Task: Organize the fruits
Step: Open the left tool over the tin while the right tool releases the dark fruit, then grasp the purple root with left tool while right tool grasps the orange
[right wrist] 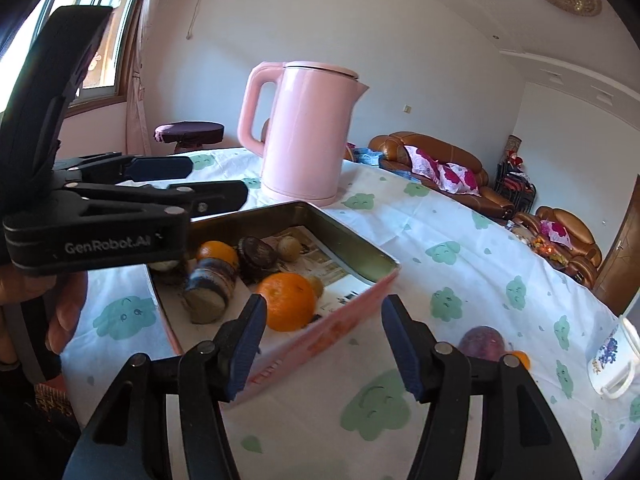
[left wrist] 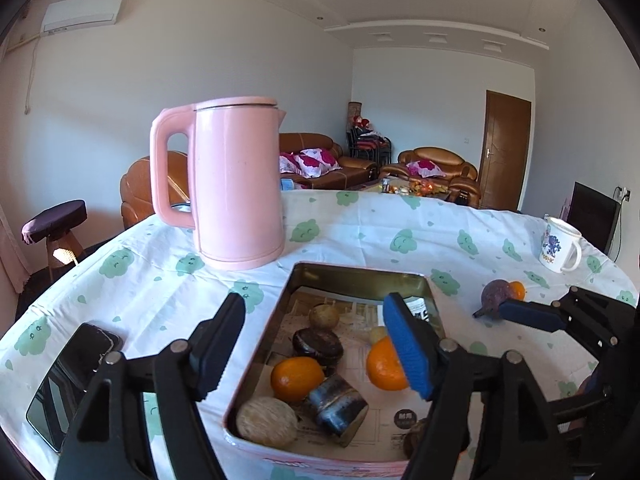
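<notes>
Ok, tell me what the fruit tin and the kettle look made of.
Fruit tin: thin sheet metal, apparently; its inner walls shine brassy with a rolled rim, and the outside is printed pink. Kettle: probably plastic-shelled, smooth matte pink with a moulded handle, though metal inside can't be ruled out.

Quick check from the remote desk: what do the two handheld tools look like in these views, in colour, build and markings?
Both are black plastic scissor-style clamps with silver pivot rivets. The left tool has ribbed pads: the right-hand pad is blue, the other looks dark. The right tool has ribbed dark-blue pads. In the right wrist view, the left tool's body carries white "GenRobot.AI" lettering. No cables or sleeves show.
</notes>
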{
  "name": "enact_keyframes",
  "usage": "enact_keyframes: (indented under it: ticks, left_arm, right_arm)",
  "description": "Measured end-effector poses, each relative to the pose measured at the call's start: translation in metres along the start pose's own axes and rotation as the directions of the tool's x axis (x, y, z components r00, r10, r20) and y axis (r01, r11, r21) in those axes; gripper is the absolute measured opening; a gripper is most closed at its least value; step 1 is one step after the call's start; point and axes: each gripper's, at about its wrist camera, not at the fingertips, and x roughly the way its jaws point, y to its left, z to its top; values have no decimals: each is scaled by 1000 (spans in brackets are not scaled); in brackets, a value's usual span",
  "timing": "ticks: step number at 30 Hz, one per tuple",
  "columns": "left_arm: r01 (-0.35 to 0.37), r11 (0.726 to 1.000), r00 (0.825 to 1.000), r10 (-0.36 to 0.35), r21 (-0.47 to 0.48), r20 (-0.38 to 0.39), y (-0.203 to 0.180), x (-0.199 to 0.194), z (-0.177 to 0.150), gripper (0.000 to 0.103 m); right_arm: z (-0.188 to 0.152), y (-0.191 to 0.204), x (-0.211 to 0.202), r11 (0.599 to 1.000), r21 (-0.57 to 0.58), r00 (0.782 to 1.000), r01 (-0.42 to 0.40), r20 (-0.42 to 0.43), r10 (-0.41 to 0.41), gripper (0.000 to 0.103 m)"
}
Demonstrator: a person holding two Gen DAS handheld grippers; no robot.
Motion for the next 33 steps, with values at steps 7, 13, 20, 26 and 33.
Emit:
enact_keyframes:
  ticks: [7,13,20,26,33]
  left_arm:
    - [92,992,996,-93,91,6,-58,-2,8,77]
    - [174,966,985,-168,190,-43,-123,11,9,77]
    - [217,952,969,-183,216,-167,-176,57,6,77]
    - [248,951,947,-199,182,-253,-199,95,5,77]
    - [265,951,916,-198,159,-348,-207,134,2,75]
  right_arm:
    - [-22,-81,-32,980,124,988,154,-28,-152,61]
    - [-38,-140,-43,933,256,967,253,-86,-239,61]
    - [-60,-175,-37,883,341,946,321,-167,-279,62]
    - [-69,-190,-34,866,378,943,328,-192,-273,62]
    - [-68,-190,-32,865,386,946,320,-185,-267,62]
